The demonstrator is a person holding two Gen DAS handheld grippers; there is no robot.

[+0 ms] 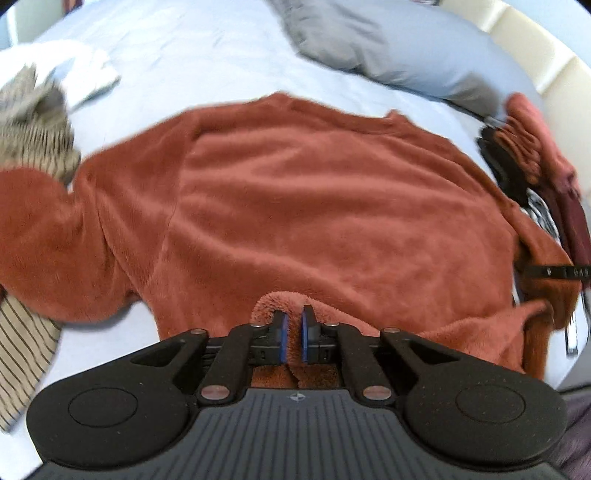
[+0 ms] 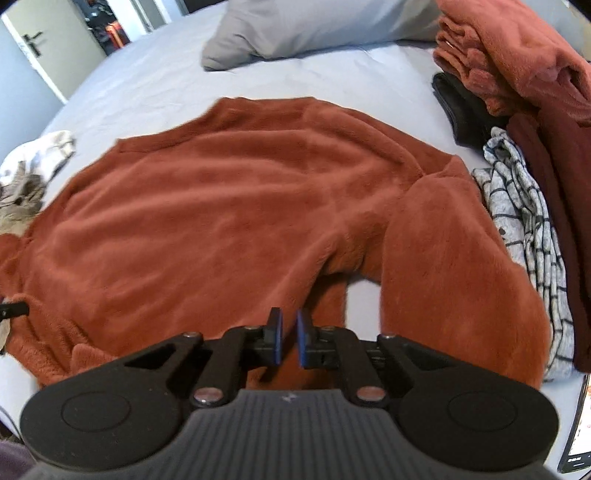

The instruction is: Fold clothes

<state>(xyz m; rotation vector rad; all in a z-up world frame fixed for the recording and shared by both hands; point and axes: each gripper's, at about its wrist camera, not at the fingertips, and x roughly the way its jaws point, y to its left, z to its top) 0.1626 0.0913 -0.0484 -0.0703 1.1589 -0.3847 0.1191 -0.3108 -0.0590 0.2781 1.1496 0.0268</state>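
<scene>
A rust fleece sweater lies spread flat on the pale bed sheet, neck at the far side. My left gripper is shut on the near hem, with a bump of fleece bunched up around its blue pads. In the right wrist view the same sweater has one sleeve bent toward me. My right gripper is shut on the hem farther along, with rust fabric filling the narrow gap between its pads. The hem is lifted between the two grippers.
Grey pillows lie at the head of the bed. A pile of clothes, rust, black, checked and maroon, sits on the right. A striped beige garment and white cloth lie left. A phone lies near right.
</scene>
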